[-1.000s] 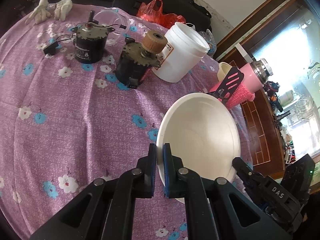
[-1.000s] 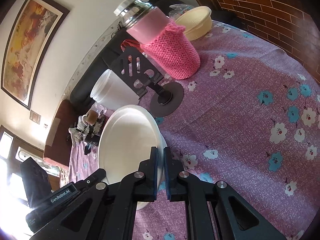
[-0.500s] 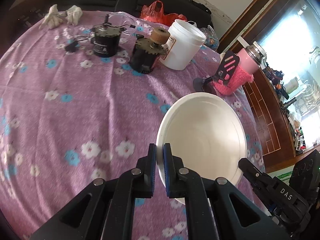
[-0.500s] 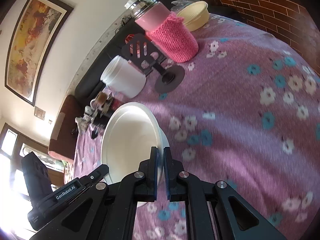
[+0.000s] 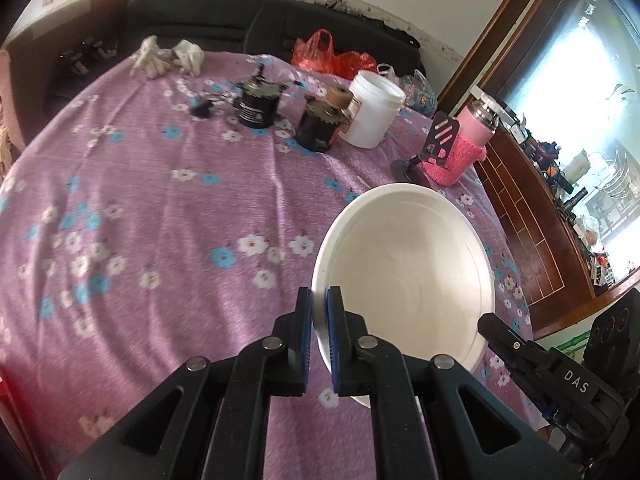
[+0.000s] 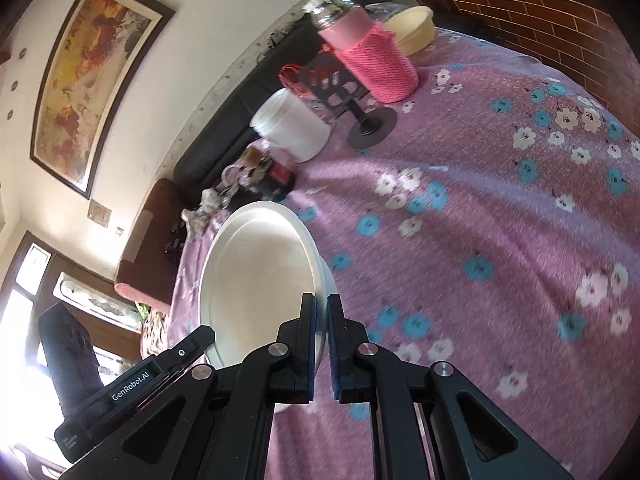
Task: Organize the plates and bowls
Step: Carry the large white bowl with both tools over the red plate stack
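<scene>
1. White bowl (image 5: 404, 276): near rim at 6 o'clock hidden behind the left tool (image 5: 319, 334).
2. Worktop (image 6: 500, 216): floral cloth smeared by motion blur toward 3 o'clock.
3. Dark motors (image 6: 260, 176): blurred, detail unreadable.
4. Shelf clutter (image 5: 576, 184): at 3 o'clock, too small to identify.

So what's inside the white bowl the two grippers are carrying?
Nothing shows inside the white bowl: its visible interior is bare and glossy. The left gripper and right gripper each clamp the rim, hiding small strips of it. What lies beneath the bowl is covered.
</scene>
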### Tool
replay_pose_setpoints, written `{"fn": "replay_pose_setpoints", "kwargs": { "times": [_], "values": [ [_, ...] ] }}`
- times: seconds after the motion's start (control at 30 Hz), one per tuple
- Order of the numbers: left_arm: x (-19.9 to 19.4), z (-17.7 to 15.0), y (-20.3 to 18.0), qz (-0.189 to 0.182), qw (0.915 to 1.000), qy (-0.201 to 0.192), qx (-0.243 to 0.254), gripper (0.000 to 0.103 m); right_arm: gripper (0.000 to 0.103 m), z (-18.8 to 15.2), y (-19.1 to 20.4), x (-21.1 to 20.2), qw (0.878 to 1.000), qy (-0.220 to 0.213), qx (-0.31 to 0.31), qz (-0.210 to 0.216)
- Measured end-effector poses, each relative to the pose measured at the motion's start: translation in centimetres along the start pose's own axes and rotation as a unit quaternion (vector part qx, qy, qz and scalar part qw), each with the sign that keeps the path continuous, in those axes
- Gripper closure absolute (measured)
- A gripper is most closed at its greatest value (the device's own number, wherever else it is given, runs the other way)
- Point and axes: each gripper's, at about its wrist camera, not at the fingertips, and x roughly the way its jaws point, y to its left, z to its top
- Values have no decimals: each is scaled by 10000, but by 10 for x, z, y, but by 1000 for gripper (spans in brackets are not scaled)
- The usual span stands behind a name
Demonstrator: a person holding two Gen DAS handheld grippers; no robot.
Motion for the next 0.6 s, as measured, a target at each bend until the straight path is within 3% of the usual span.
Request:
{"fn": "replay_pose_setpoints", "kwargs": {
  "times": [0.6],
  "values": [
    [-116, -29, 91, 461, 9932, -939, -520, 96, 96, -63, 108, 11, 9949, 274, -795, 549]
  ]
}}
